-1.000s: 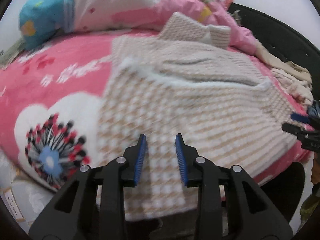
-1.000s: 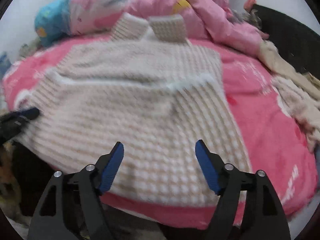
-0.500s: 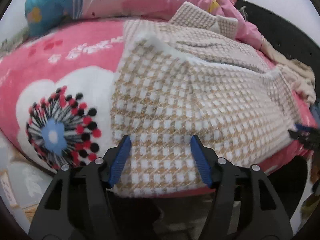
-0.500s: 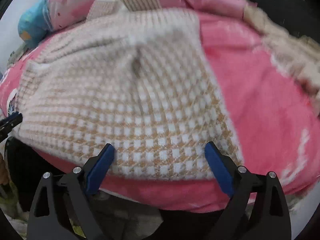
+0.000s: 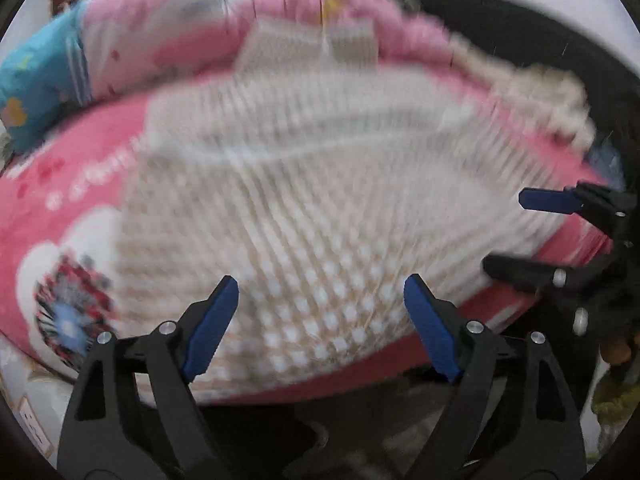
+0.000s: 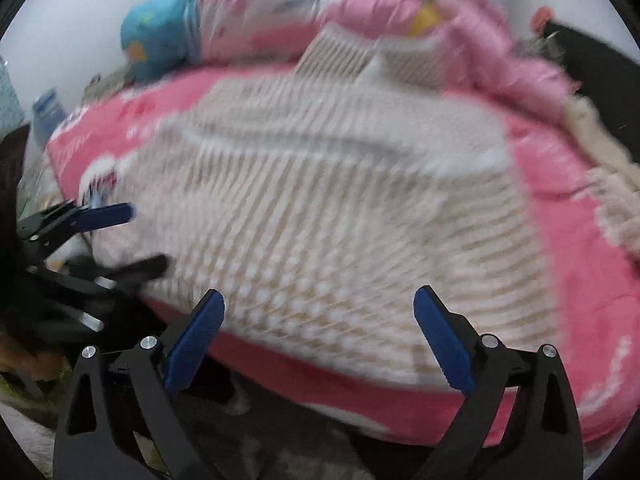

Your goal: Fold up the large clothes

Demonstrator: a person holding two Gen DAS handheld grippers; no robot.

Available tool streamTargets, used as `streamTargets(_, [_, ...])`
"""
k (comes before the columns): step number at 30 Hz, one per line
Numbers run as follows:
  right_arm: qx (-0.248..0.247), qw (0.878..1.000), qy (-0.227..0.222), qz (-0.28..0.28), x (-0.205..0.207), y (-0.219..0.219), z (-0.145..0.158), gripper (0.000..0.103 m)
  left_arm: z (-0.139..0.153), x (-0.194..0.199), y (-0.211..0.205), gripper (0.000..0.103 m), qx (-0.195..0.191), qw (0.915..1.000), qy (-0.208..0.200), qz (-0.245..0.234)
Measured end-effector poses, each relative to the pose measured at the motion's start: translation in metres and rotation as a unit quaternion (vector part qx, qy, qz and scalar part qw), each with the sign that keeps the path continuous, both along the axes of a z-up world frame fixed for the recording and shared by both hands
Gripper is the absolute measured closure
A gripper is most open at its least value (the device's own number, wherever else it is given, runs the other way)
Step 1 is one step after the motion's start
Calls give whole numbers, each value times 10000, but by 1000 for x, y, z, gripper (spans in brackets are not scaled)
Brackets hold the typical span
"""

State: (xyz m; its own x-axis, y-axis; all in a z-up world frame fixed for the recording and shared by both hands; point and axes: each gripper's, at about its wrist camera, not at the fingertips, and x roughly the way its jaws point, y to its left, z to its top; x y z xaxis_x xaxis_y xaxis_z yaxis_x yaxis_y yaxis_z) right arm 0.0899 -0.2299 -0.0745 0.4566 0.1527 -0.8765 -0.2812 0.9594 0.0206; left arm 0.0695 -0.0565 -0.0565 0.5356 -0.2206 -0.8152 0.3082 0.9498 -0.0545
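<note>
A beige and white checked knit sweater [image 5: 320, 200] [image 6: 340, 208] lies spread flat on the pink bed cover [image 5: 80, 184] [image 6: 560, 208], its hem at the near edge. Both views are blurred by motion. My left gripper [image 5: 320, 284] hovers over the hem's left part, its jaws opening wide with nothing pressed between the blue pads. My right gripper [image 6: 320, 294] hovers over the hem's right part, its jaws also opening and nothing gripped. Each gripper shows in the other's view, the right gripper [image 5: 516, 236] at the right edge and the left gripper [image 6: 136, 240] at the left edge.
A bunched pink quilt [image 5: 192, 40] [image 6: 400, 12] and a blue pillow [image 5: 36, 80] [image 6: 160, 40] lie beyond the sweater. Cream clothes [image 5: 536, 92] [image 6: 612, 184] are heaped at the bed's right side against a dark surface [image 5: 520, 32]. The floor shows below the bed's near edge.
Both grippers' jaws have spread much wider. Both have drawn back to the sweater's hem at the bed's near edge, and each now shows more fully in the other's view.
</note>
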Motion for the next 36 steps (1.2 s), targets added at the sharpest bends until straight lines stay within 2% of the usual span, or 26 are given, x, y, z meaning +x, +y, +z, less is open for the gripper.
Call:
streamTargets(1, [-71, 10000, 25, -8, 0, 2, -10, 7, -12, 4, -2, 20, 101, 9998, 111, 107])
streamTargets(3, [-132, 9998, -142, 46, -4, 5, -8, 6, -16, 0, -3, 19, 218, 9997, -55, 43])
streamTargets(5, [-87, 9999, -144, 36, -7, 4, 0, 6, -10, -4, 0, 18, 65, 9999, -69, 47])
streamTargets(8, [248, 9995, -137, -115, -9, -7, 13, 6, -7, -3, 10, 18, -283, 9995, 56, 97])
streamTargets(11, [564, 9976, -265, -290, -12, -22, 28, 6, -4, -4, 13, 18, -422, 9990, 82, 127])
streamTargets(15, [706, 9944, -582, -524, -13, -36, 47, 6, 13, -3, 22, 18, -709, 9972, -169, 170])
streamTargets(18, [739, 9930, -698, -599, -6, -42, 51, 6, 24, -1, 24, 18, -766, 9962, -362, 222])
streamTargets(20, [815, 9934, -581, -563, 2, -42, 41, 6, 21, 6, 25, 18, -643, 9969, -335, 313])
streamTargets(21, [773, 9943, -509, -533, 5, -39, 35, 6, 13, 13, 25, 18, -499, 9977, -187, 428])
streamTargets(22, [523, 9970, -278, -504, 10, -32, 16, 6, 4, 18, 27, 18, -406, 9978, -10, 525])
streamTargets(23, [295, 9983, -113, -483, 13, -27, -1, 6, -6, 23, 29, 18, -404, 9972, 163, 602])
streamTargets(24, [309, 9981, -247, -478, 10, -27, -3, 6, -11, 24, 34, 18, -556, 9962, 193, 638])
streamTargets(29, [676, 9954, -99, -674, 10, -42, 16, 5, -1, 22, 38, 18, -761, 9947, 130, 678])
streamTargets(32, [553, 9944, -460, -770, 3, -49, 38, 5, 10, 16, 48, 18, -1013, 9921, -3, 737])
streamTargets(34, [416, 9928, -713, -869, 0, -55, 49, 5, 22, 12, 57, 18, -1090, 9908, -281, 755])
streamTargets(36, [323, 9920, -672, -1021, 3, -63, 43, 5, 22, 16, 62, 18, -1028, 9905, -340, 846])
